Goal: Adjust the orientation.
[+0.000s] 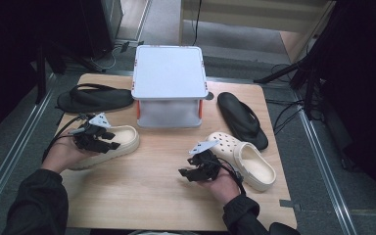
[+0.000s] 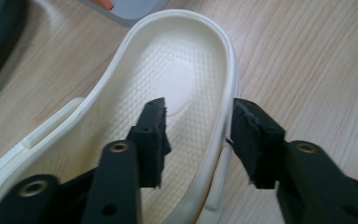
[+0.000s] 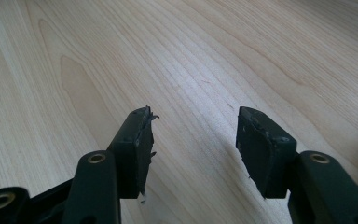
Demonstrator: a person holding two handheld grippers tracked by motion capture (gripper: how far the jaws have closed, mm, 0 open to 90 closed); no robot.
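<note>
The left claw (image 2: 198,140) stands astride the side wall of the cream clog (image 2: 177,84): one jaw inside over the dimpled footbed, the other outside over the desk (image 2: 317,60). The jaws are parted with a gap visible on either side of the rim; the pads do not appear to press the wall, so I judge the shoe not yet gripped.

Taking the grey storage stand (image 1: 169,83) as landmark: this clog lies in front of the stand and to its left, sole on the desk. In the high view its long axis runs across the desk from the person's left hand toward the stand's lower left corner, with the open heel end under the claw. The claw reaches along that axis, so closing would pinch the wall across its thickness.

The right claw (image 3: 193,140) is also open, holding nothing, over bare wood in front of the stand and slightly right. The second cream clog (image 1: 247,159) lies just beside it on its outer side, apart from it.

Two black flip-flops flank the stand, one to its left (image 1: 95,98) and one to its right (image 1: 242,120), both well clear of the claws.

The left hand is plainly the nearer to the first clog; the coming move looks to be its closing.
</note>
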